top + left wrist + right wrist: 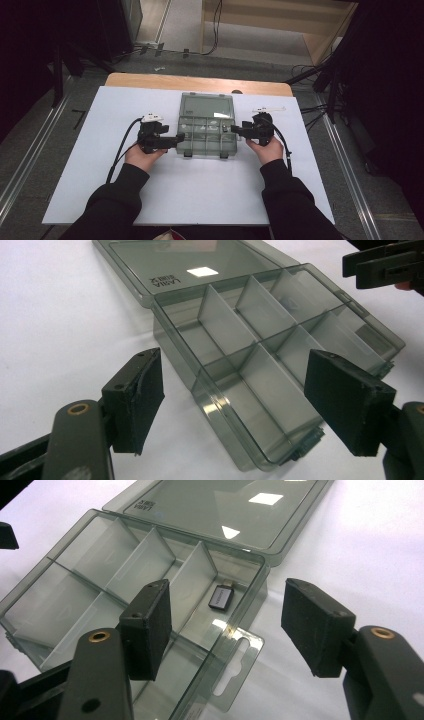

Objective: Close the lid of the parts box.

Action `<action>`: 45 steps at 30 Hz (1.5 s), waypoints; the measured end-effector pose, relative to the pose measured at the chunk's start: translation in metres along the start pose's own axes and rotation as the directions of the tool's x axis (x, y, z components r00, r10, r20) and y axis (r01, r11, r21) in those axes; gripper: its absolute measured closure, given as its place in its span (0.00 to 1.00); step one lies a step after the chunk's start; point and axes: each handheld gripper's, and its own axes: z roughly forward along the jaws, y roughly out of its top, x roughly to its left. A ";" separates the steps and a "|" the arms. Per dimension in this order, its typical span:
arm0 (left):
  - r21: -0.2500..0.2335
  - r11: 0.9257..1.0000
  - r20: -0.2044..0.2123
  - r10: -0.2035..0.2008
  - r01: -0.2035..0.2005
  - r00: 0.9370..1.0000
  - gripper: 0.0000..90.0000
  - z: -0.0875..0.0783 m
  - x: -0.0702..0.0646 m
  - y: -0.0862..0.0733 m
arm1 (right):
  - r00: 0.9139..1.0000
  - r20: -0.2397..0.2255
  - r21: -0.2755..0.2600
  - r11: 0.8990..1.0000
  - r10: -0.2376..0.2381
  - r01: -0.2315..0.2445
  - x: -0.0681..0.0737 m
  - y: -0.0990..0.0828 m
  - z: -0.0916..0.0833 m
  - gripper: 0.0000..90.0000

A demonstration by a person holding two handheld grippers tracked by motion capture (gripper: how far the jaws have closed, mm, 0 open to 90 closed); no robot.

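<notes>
Smoky transparent plastic compartment box sits at table centre, lid laid flat toward twelve o'clock; left gripper at nine and right gripper at three both stand released, flanking its walls, so any grip should seat squarely on the rim.

The person is wearing black long sleeves reaching down to the wrists. Each hand is carrying black tongs, the left tongs topped with a small white piece and the right tongs matching them in colour, and a black cable is trailing from each. Up close, the jaws are showing thick, matte black rectangular pads with small screw holes, and brass-coloured rivets are sitting in the dark arms behind them.
</notes>
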 end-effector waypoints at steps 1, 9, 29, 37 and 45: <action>-0.002 1.000 -0.001 -0.001 0.001 1.000 0.27 0.001 0.001 0.001 | 1.000 0.002 0.000 1.000 0.000 0.000 0.000 0.000 0.000 0.39; -0.004 1.000 -0.018 -0.021 0.021 1.000 0.27 0.009 0.006 0.009 | 1.000 0.019 -0.009 1.000 -0.002 0.002 0.001 0.007 0.004 0.39; -0.002 0.999 -0.055 -0.041 0.041 0.998 0.28 0.041 0.019 0.040 | 0.999 0.046 -0.021 1.000 0.023 -0.022 -0.006 0.030 0.020 0.39; 0.010 0.999 -0.075 -0.048 0.048 0.996 0.28 0.053 0.024 0.048 | 0.998 0.066 -0.019 1.000 0.014 -0.013 -0.007 0.039 0.028 0.39; 0.002 0.999 -0.071 -0.037 0.037 0.997 0.28 0.066 0.027 0.056 | 0.996 0.086 -0.018 1.000 0.025 -0.024 -0.011 0.045 0.036 0.39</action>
